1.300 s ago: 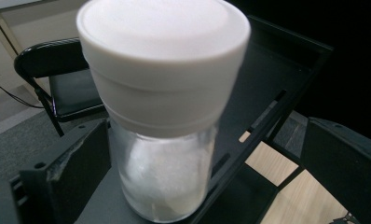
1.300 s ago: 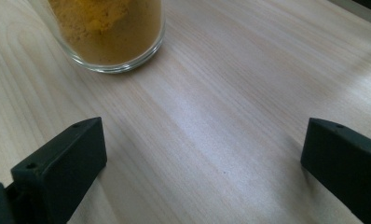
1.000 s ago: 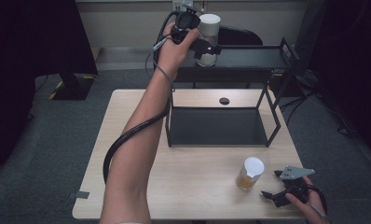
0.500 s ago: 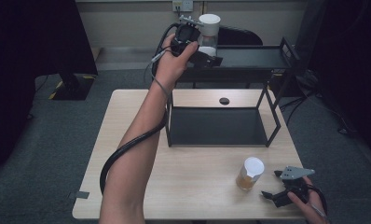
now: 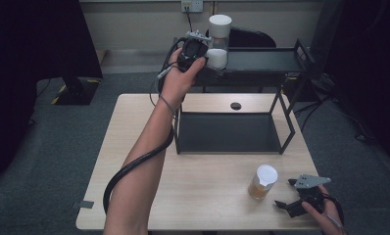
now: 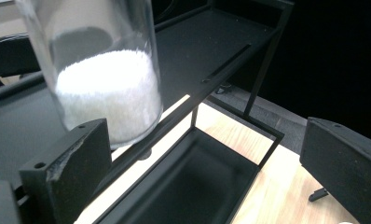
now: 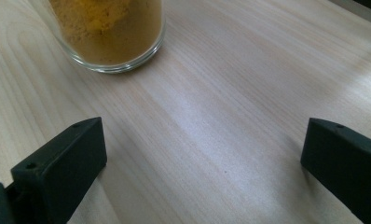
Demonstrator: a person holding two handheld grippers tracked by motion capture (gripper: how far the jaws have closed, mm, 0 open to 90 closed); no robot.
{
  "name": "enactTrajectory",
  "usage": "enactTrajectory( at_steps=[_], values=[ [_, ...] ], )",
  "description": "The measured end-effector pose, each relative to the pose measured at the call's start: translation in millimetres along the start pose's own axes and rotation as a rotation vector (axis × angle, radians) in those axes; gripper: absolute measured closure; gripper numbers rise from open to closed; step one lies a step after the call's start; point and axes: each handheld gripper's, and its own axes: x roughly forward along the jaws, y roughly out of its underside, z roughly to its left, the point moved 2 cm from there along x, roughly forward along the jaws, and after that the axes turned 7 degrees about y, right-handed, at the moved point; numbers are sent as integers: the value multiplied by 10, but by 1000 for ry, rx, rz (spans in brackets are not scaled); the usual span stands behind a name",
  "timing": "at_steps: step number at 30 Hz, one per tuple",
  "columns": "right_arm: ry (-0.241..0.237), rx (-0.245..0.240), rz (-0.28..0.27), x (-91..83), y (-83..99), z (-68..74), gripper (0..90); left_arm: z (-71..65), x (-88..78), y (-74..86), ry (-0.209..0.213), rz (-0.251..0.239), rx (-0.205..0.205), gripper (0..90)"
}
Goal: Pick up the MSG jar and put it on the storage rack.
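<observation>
Left tool (image 5: 203, 58) is spread wide, jar (image 6: 104, 88) just beside one jaw, nothing pinched; right tool (image 5: 293, 203) is spread too.

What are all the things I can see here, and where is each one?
Jar of white powder: one, clear glass with a white lid, on the top shelf of the rack.
Jar of brown powder: one, clear glass with a white lid, on the table near its front right.
Rack: one, black metal, at the back of the table.
Table: one, light wood.
Chair: one, dark, behind the rack.
Left gripper: one, black, open, beside the jar of white powder.
Right gripper: one, black, open, on the table right of the jar of brown powder.
</observation>
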Motion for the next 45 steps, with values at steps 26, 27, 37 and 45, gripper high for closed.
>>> enactTrajectory(
  at_steps=[26, 27, 37, 45],
  values=[
    [3, 3, -1, -1, 3, 9, 0, 67, 171, 596, 49, -4, -10, 20],
    [3, 3, -1, -1, 3, 10, 0, 69, 179, 628, 51, -6, -11, 20],
    [4, 4, 0, -2, 3, 14, 0, 76, 230, 850, 62, -8, -15, 20],
    [4, 4, -1, -2, 4, 16, 0, 93, 262, 1044, 71, -3, -32, 20]
  ],
)
